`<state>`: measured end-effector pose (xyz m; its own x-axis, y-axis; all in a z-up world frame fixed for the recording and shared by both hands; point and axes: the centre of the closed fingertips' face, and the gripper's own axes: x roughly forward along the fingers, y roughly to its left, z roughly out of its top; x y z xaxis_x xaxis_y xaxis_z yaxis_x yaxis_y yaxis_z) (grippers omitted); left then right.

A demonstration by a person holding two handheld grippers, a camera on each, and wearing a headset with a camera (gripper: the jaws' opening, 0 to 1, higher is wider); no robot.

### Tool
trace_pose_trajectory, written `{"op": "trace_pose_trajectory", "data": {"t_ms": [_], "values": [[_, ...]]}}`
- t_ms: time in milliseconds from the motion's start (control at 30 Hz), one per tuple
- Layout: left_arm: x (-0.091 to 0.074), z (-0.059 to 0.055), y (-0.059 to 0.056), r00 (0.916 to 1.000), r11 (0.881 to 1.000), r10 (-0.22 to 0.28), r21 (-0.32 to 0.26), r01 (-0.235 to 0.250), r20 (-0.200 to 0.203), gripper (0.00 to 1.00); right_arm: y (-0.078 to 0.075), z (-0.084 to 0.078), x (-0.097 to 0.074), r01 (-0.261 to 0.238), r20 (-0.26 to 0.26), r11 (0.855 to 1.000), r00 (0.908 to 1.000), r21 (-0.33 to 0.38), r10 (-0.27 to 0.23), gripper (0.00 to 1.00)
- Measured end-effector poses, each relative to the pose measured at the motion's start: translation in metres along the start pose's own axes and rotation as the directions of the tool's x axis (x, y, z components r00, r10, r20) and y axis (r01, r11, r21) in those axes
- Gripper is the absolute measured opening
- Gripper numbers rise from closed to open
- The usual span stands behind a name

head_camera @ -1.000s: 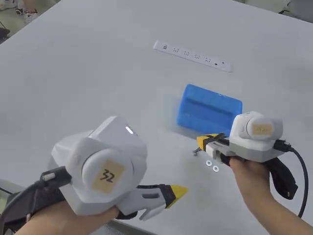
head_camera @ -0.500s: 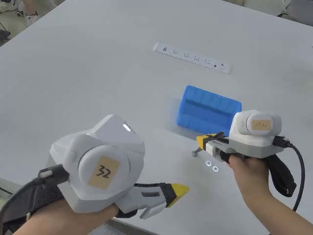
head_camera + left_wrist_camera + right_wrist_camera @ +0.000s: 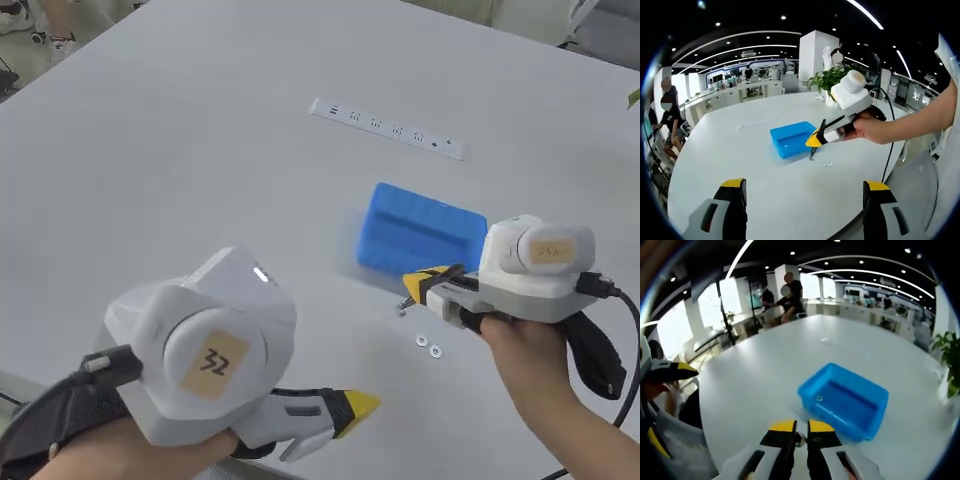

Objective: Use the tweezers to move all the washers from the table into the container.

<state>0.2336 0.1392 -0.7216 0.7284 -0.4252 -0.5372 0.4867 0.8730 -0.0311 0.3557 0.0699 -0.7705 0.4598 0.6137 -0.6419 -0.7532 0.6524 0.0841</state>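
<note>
Two small washers [image 3: 429, 347] lie on the white table, seen also in the left gripper view [image 3: 827, 163]. A blue container [image 3: 425, 230] stands just behind them; in the right gripper view one washer [image 3: 819, 398] rests inside the container [image 3: 845, 402]. My right gripper [image 3: 420, 287] is shut on dark tweezers [image 3: 405, 303], whose tip hangs just above the table between the container and the washers. I cannot tell whether the tip holds anything. My left gripper [image 3: 355, 407] hovers open near the table's front edge, its jaws [image 3: 805, 200] wide apart with nothing between them.
A white power strip [image 3: 385, 128] lies on the table behind the container. The table [image 3: 180, 150] stretches bare to the left and far side. People stand by desks in the background [image 3: 790, 290]. A potted plant [image 3: 827, 82] stands beyond the table.
My right gripper has drawn a little up and away from the two washers, toward the container, still holding the tweezers. The left gripper has stayed where it was.
</note>
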Motion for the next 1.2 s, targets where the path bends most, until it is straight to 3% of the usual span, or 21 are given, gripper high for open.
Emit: {"op": "trace_pose_trajectory", "data": {"t_ms": [300, 667, 733, 1000, 1200], "values": [[0.001, 0.003, 0.003, 0.9991, 1.000, 0.023, -0.013, -0.022, 0.035, 0.99, -0.017, 0.043, -0.009, 0.020, 0.092, 1.000, 0.9956, -0.011, -0.019, 0.04], [0.006, -0.004, 0.001, 0.9998, 1.000, 0.018, 0.004, -0.018, 0.008, 0.99, -0.037, 0.072, 0.003, 0.036, 0.138, 0.999, 0.9897, 0.016, -0.037, 0.04], [0.008, -0.008, -0.002, 0.9999, 1.000, -0.006, 0.001, 0.006, -0.012, 0.99, -0.037, 0.074, 0.007, 0.034, 0.139, 0.999, 0.9897, 0.013, -0.035, 0.04], [0.012, -0.017, -0.006, 0.9986, 1.000, -0.025, 0.010, 0.026, -0.047, 0.99, -0.046, 0.076, 0.038, 0.038, 0.108, 0.999, 0.9934, -0.006, -0.038, 0.04], [0.012, -0.018, -0.007, 0.9983, 1.000, -0.025, 0.008, 0.025, -0.052, 0.99, -0.052, 0.056, 0.061, 0.036, 0.038, 0.999, 0.9987, -0.005, -0.036, 0.04]]}}
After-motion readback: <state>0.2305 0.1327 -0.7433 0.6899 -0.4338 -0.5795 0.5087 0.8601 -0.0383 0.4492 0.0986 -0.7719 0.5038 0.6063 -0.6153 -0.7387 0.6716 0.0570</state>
